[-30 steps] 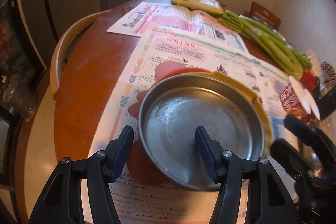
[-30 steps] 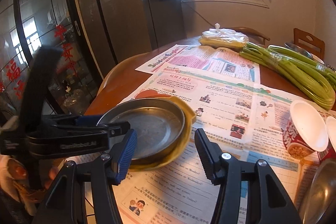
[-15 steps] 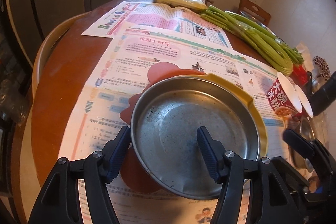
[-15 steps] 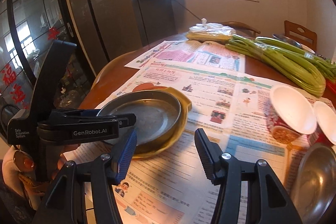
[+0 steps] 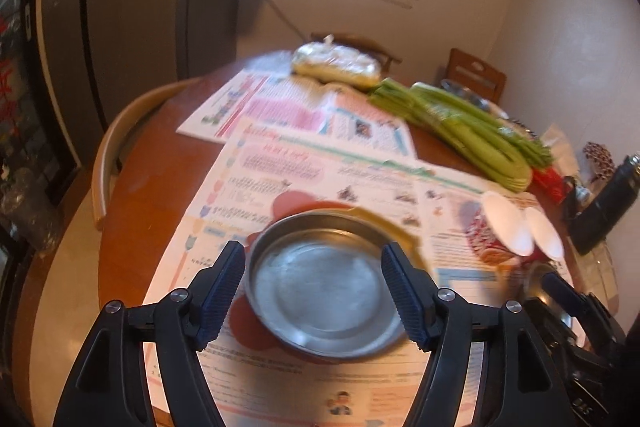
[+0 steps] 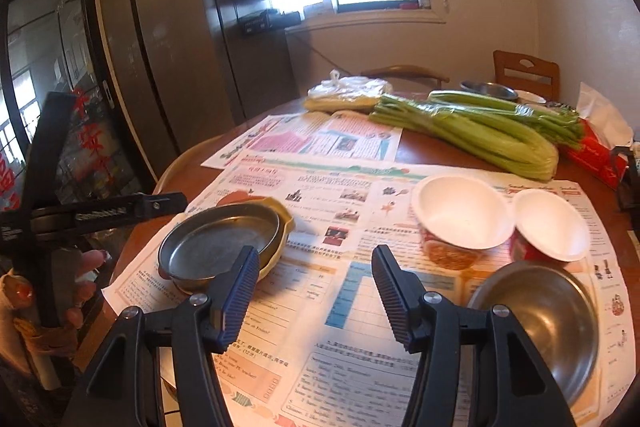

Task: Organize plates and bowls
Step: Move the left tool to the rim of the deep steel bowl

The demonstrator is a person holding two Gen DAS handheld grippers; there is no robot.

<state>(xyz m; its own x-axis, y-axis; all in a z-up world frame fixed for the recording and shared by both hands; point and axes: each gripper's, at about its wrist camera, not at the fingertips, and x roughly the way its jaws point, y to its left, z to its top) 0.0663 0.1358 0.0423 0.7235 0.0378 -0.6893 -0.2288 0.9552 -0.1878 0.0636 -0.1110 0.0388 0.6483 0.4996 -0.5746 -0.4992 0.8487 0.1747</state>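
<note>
Steel plate (image 5: 324,287) rests on newspapers (image 6: 320,179) covering a round table (image 5: 152,167).

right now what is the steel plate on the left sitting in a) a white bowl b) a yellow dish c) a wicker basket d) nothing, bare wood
b: the steel plate is nested in a yellow dish, whose rim shows around its far and right edge, and both rest on the newspaper.

round wooden table (image 6: 432,151), newspapers (image 6: 320,179), celery (image 6: 480,135)
</note>
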